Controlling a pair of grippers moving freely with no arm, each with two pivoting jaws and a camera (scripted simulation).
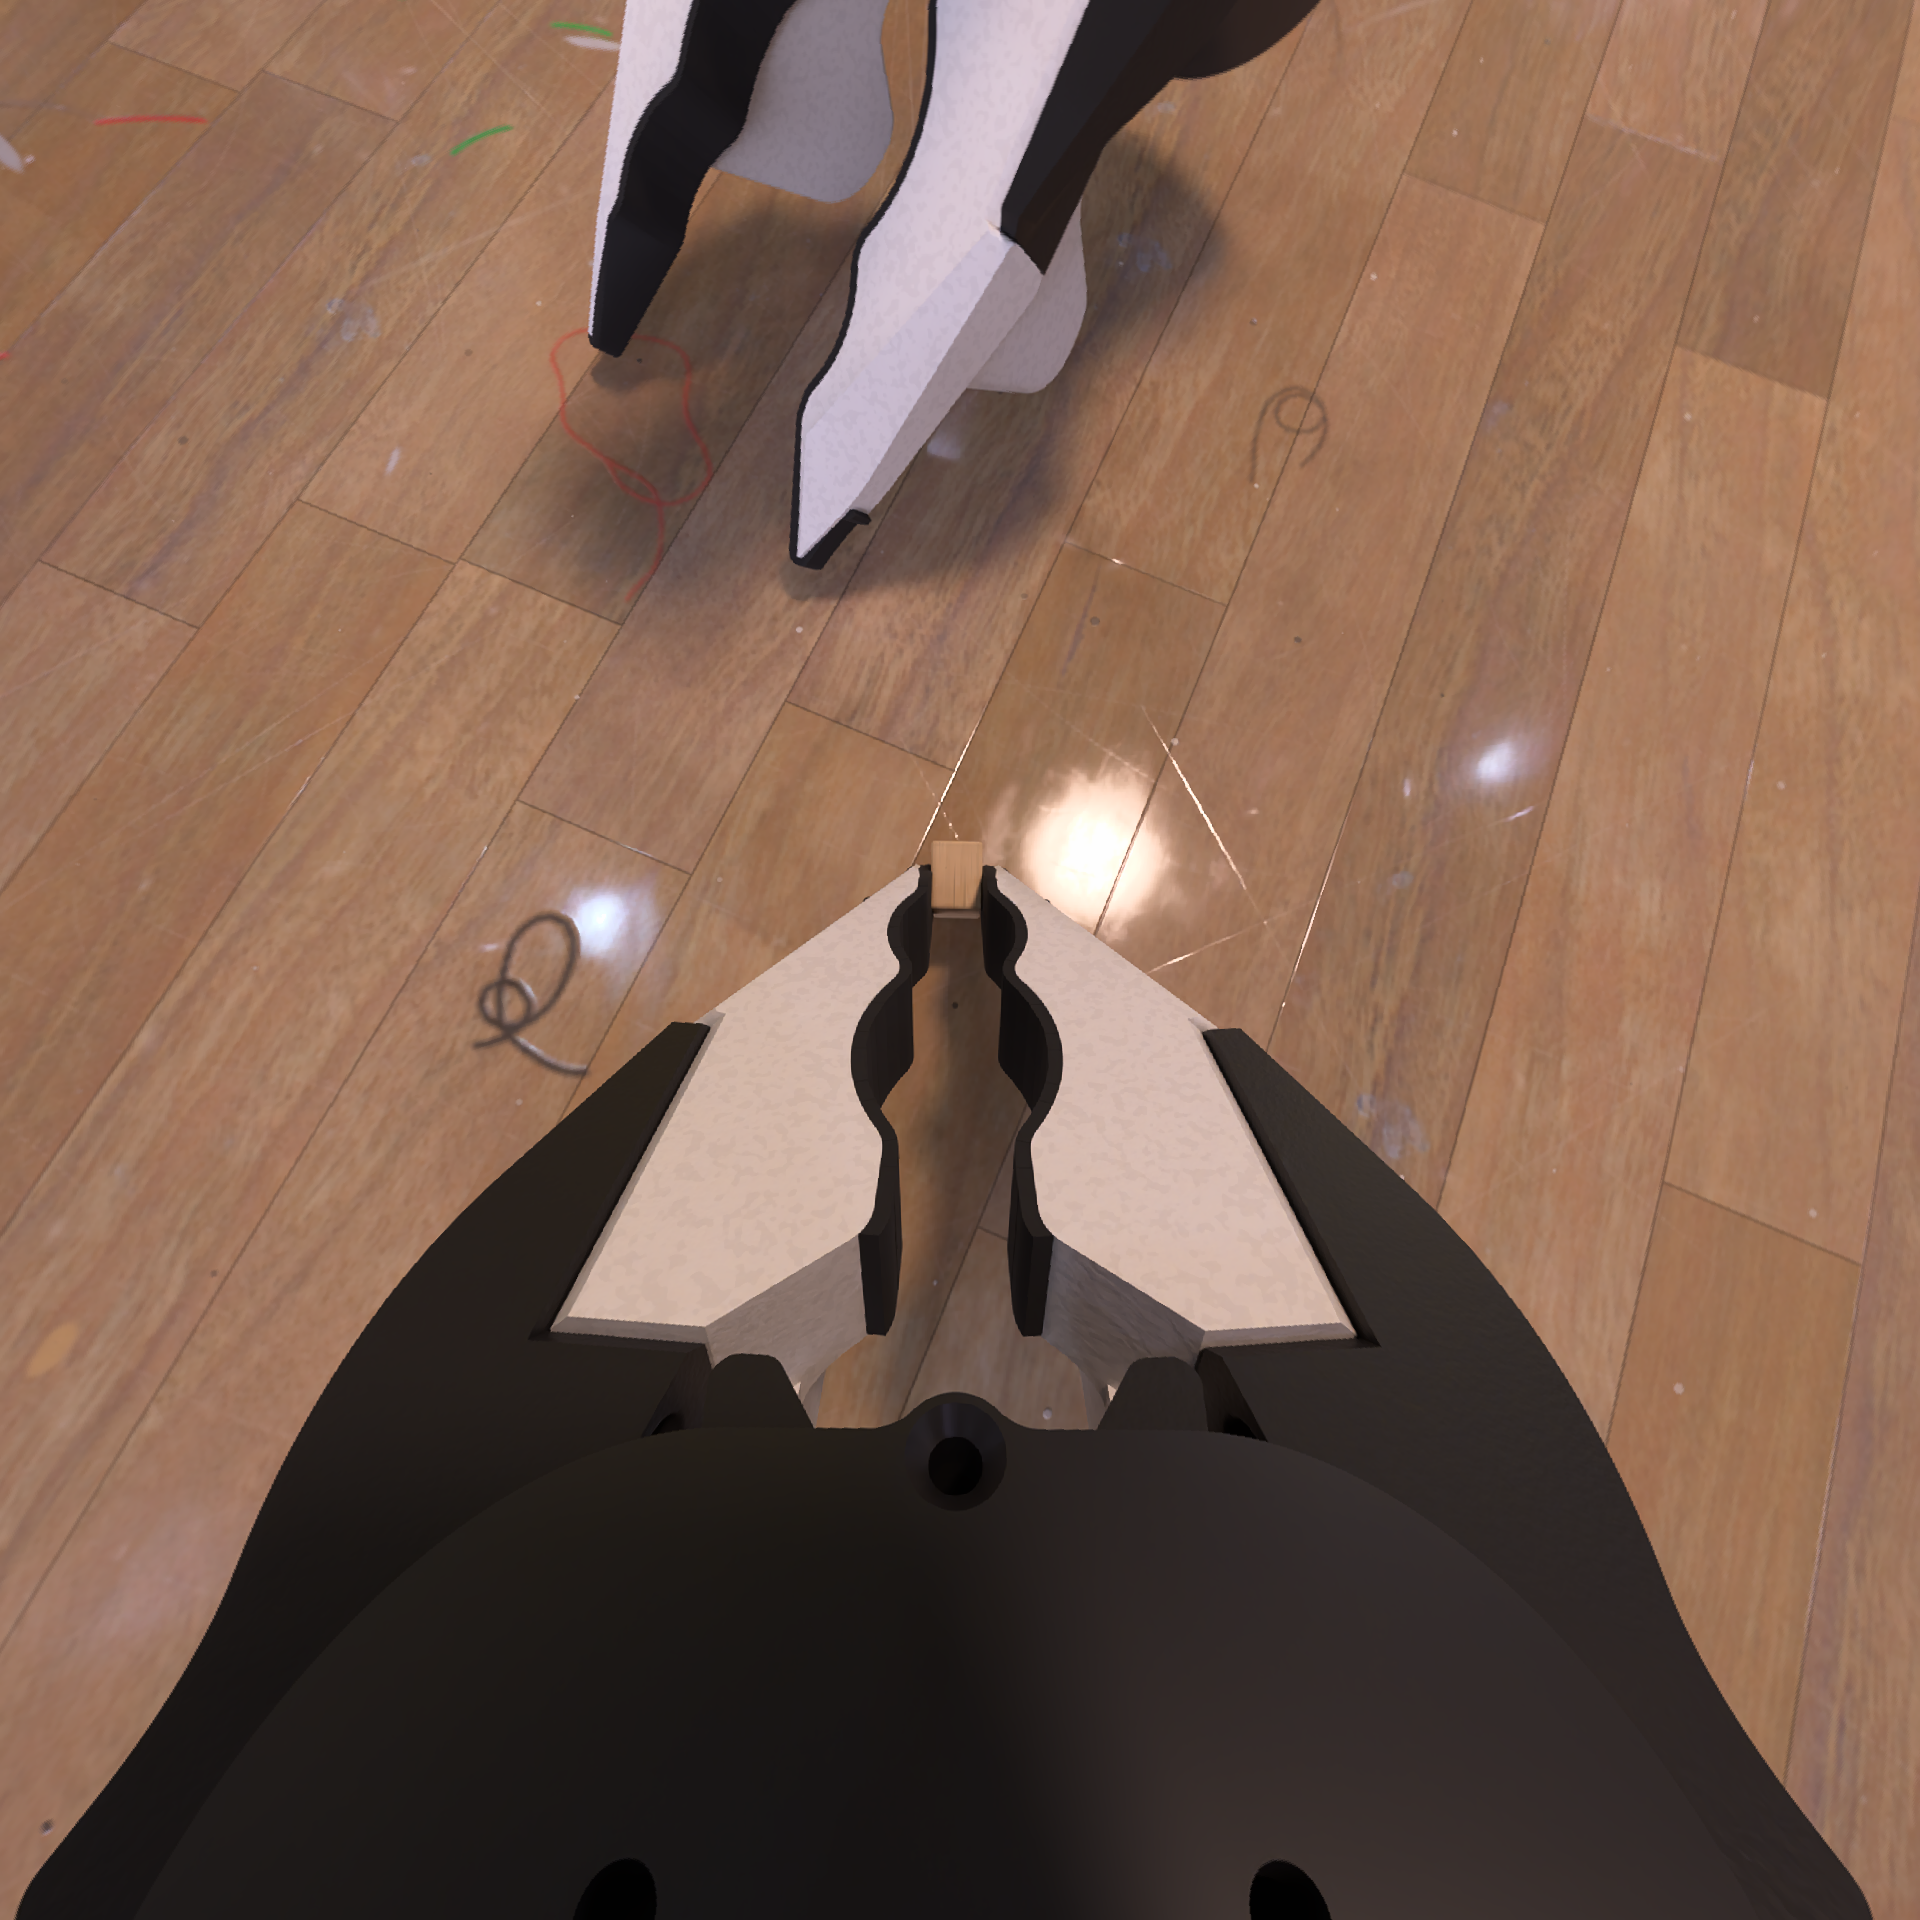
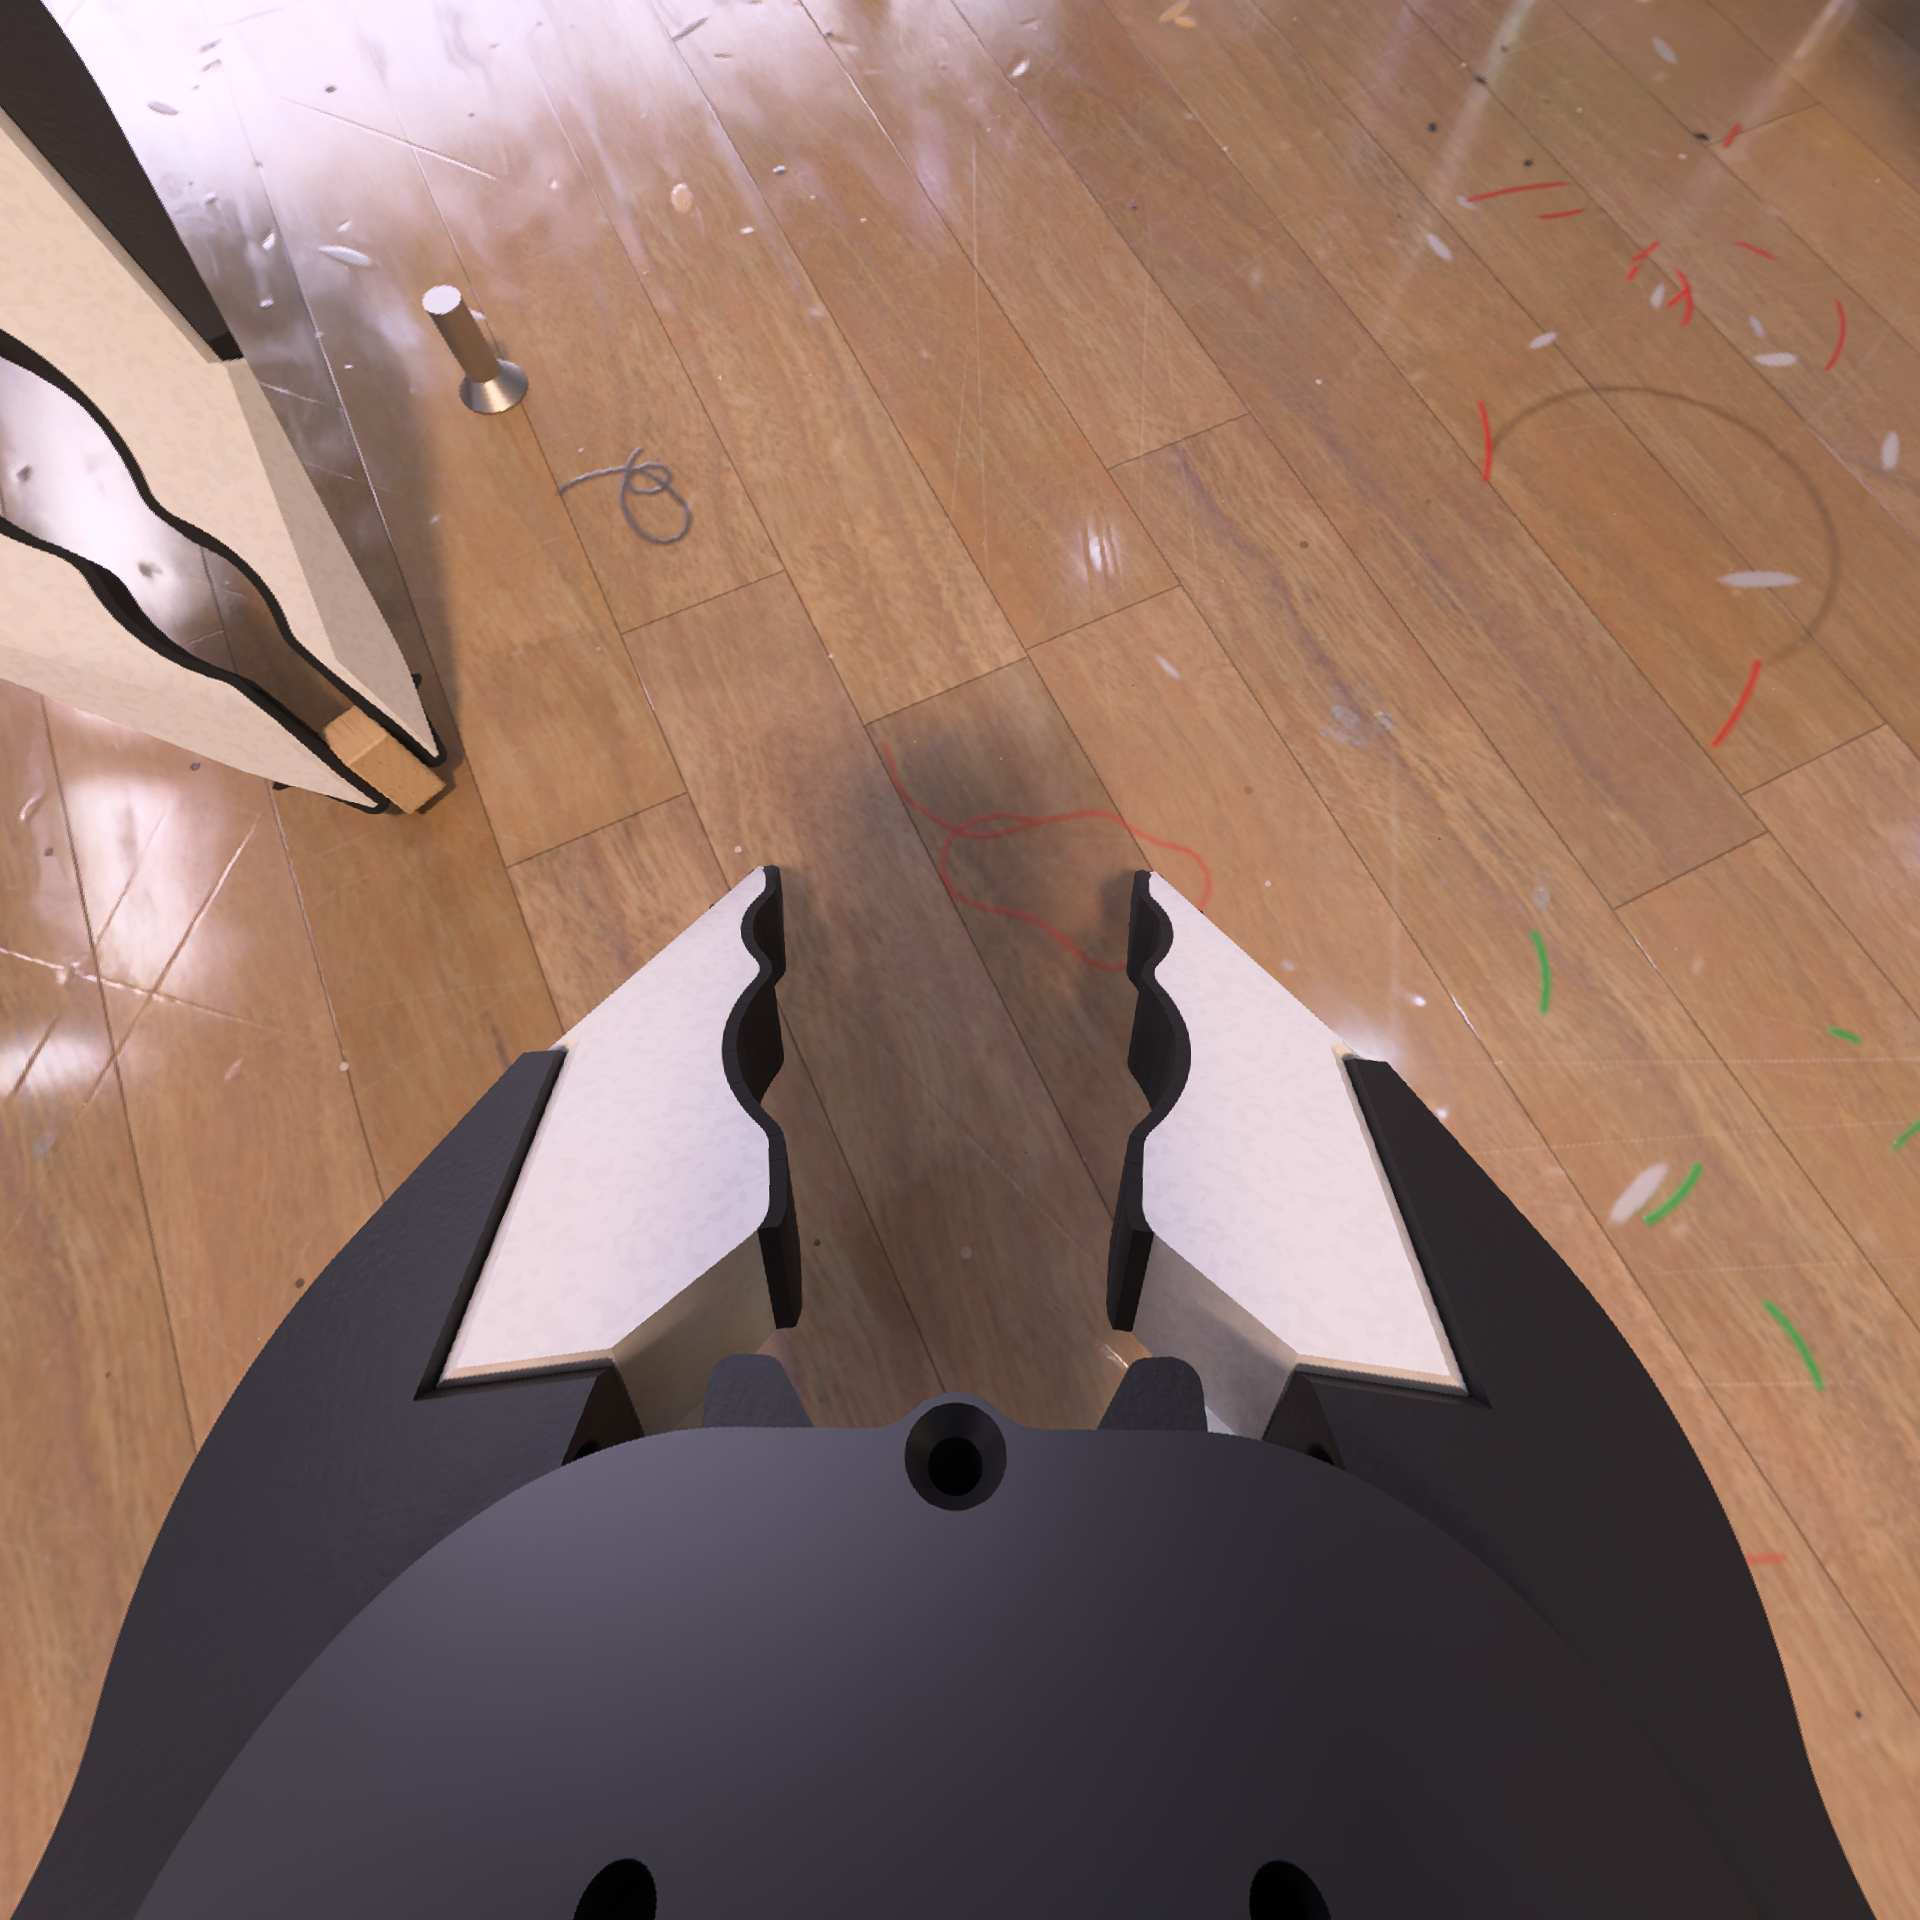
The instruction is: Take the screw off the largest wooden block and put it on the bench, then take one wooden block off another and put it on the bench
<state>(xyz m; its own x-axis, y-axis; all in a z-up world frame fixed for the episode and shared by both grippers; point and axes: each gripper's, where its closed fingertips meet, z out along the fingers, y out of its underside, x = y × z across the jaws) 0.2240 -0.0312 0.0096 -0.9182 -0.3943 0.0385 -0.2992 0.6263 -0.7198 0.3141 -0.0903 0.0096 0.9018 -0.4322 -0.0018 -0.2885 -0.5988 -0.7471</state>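
1. The small wooden block (image 1: 957, 871) looks light, stiff and square-edged. I judge its flat opposite faces the right place to take hold, and its smooth sides could slip if it is pinched only at a corner.
2. The left gripper (image 1: 957, 883) is closed on that block, which sits right at the fingertips and pokes out just beyond them. In the right wrist view the same block (image 2: 382, 764) shows at the tips, low over the bench (image 2: 1247, 623); whether it touches the bench I cannot tell.
3. The screw (image 2: 475, 351) stands head-down on the bench, shank up, well apart from both grippers. It looks like hard, smooth, light metal and is likely to tip or roll if nudged.
4. The right gripper (image 2: 956, 904) has its fingers spread wide with nothing between them, hovering over a red scribble (image 2: 1039, 862) on the bench.
5. No other block appears in either view.
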